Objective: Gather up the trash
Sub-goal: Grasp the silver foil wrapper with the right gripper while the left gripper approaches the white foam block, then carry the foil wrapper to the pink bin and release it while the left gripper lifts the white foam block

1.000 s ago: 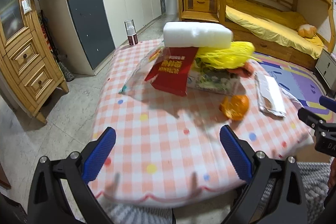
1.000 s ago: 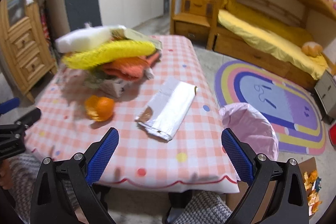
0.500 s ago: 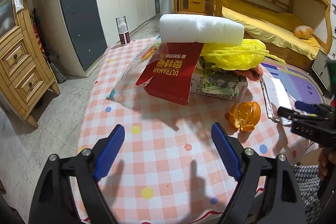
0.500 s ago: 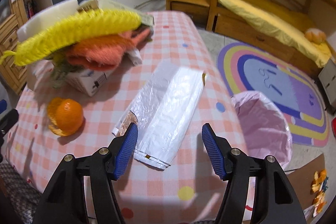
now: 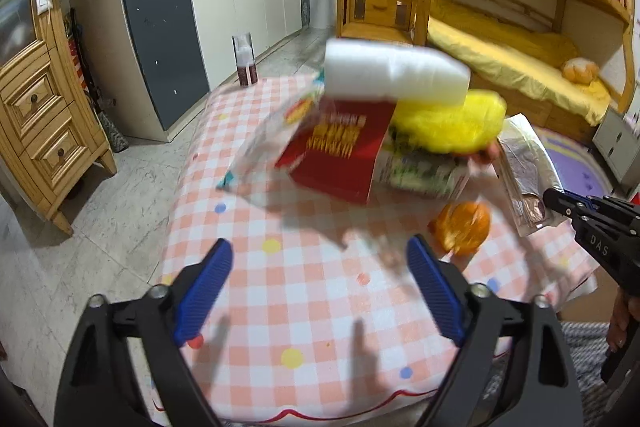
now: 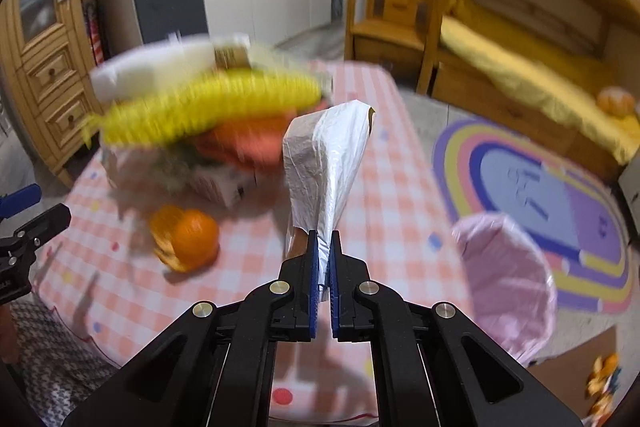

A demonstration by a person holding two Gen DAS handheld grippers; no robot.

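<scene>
In the left wrist view, the left gripper (image 5: 318, 291) hangs released at the bottom centre with nothing between its blue pads, apparently kept free for the trash heap at mid-frame, where a white foam block (image 5: 394, 77) tops a red wrapper (image 5: 344, 155) beside a half-peeled orange (image 5: 464, 231) on the checked desk (image 5: 280, 307). In the right wrist view, the right gripper (image 6: 324, 273), whose jaws have just been closing, is clenched on the near end of a white plastic wrapper (image 6: 326, 163) that rises toward mid-frame, likely so it can swing to the pink-lined bin (image 6: 508, 279) at lower right.
</scene>
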